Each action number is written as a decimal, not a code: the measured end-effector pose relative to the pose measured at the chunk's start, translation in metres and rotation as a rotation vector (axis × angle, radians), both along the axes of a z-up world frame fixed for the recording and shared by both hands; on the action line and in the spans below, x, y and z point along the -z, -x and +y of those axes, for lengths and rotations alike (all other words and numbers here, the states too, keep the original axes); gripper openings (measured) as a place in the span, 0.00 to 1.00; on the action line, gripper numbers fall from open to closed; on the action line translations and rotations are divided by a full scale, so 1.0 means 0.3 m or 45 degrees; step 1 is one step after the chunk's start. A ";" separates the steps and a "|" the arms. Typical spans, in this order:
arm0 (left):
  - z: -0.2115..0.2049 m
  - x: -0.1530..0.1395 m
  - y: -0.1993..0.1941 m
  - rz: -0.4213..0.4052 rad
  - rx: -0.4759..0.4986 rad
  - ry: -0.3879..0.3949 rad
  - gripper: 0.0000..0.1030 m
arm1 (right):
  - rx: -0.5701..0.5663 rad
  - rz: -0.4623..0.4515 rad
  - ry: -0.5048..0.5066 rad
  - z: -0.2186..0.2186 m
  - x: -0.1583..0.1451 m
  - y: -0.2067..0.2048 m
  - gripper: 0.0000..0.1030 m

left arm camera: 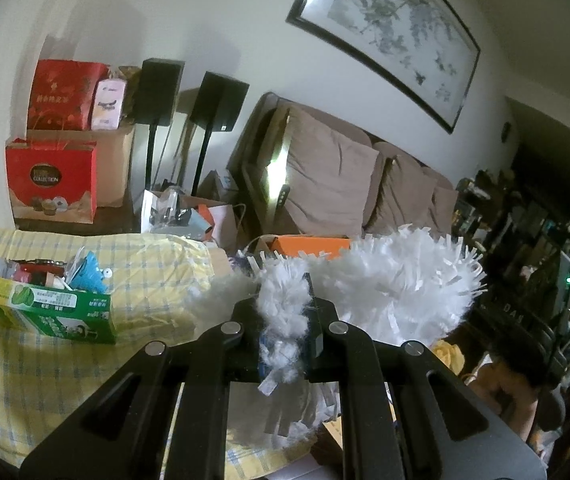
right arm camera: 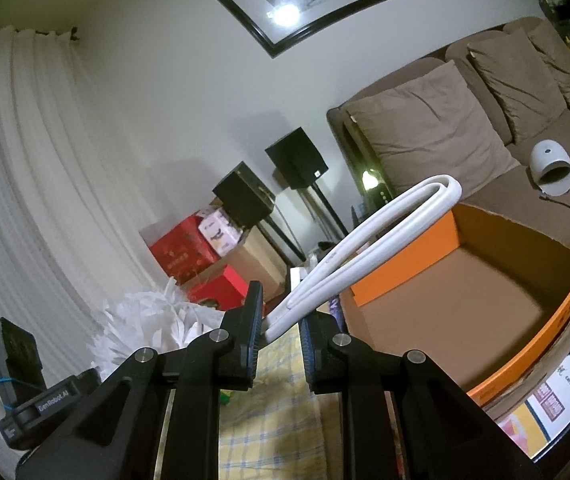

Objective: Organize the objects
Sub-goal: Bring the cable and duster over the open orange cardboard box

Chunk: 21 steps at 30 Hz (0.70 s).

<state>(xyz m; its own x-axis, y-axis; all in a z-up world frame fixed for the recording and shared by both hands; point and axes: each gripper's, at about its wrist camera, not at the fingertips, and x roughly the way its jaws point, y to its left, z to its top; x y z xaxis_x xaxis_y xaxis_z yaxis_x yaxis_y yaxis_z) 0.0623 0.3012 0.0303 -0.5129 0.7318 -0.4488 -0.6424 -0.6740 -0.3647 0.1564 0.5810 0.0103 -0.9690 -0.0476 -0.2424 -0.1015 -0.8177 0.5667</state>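
Observation:
A white duster is held between both grippers above the yellow checked cloth (left arm camera: 25, 380). In the left wrist view my left gripper (left arm camera: 285, 312) is shut on the duster's fluffy head (left arm camera: 389, 280), with strips bulging out between the fingers. In the right wrist view my right gripper (right arm camera: 283, 318) is shut on the base of the duster's white looped handle (right arm camera: 385, 220), which rises up and to the right. The fluffy head (right arm camera: 145, 320) shows at the lower left of that view. An open cardboard box with orange edges (right arm camera: 401, 256) stands just right of the handle, and its inside is bare.
A green carton (left arm camera: 45, 314) holding small items lies on the cloth at the left. Red gift bags (left arm camera: 53, 184), two black speakers on stands (left arm camera: 217, 100) and a brown sofa with cushions (left arm camera: 333, 184) line the wall. A white rounded device (right arm camera: 551, 168) sits on the sofa.

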 end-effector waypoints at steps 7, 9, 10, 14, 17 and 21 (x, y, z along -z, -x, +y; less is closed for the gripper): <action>0.012 -0.001 0.001 0.004 0.005 0.009 0.11 | -0.007 -0.012 -0.019 0.013 -0.010 0.000 0.17; 0.012 0.001 0.003 0.004 -0.002 0.006 0.11 | -0.018 -0.021 -0.034 0.009 -0.010 -0.001 0.17; 0.012 0.002 0.005 0.003 -0.004 0.004 0.11 | -0.021 -0.019 -0.031 0.008 -0.009 -0.002 0.17; 0.019 0.011 0.010 0.002 -0.008 0.009 0.11 | -0.020 -0.029 -0.029 0.007 -0.007 0.005 0.17; 0.023 0.011 0.013 -0.002 -0.003 0.010 0.11 | -0.019 -0.036 -0.022 0.013 -0.005 0.009 0.17; 0.031 0.007 0.010 0.015 -0.006 0.003 0.11 | -0.013 -0.040 -0.016 0.022 -0.005 0.007 0.18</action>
<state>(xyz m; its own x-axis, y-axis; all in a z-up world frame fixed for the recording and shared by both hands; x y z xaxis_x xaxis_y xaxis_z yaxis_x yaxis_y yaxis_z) 0.0592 0.3105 0.0282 -0.5215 0.7284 -0.4444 -0.6438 -0.6777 -0.3553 0.1542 0.5878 0.0116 -0.9603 -0.0544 -0.2737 -0.1109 -0.8256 0.5532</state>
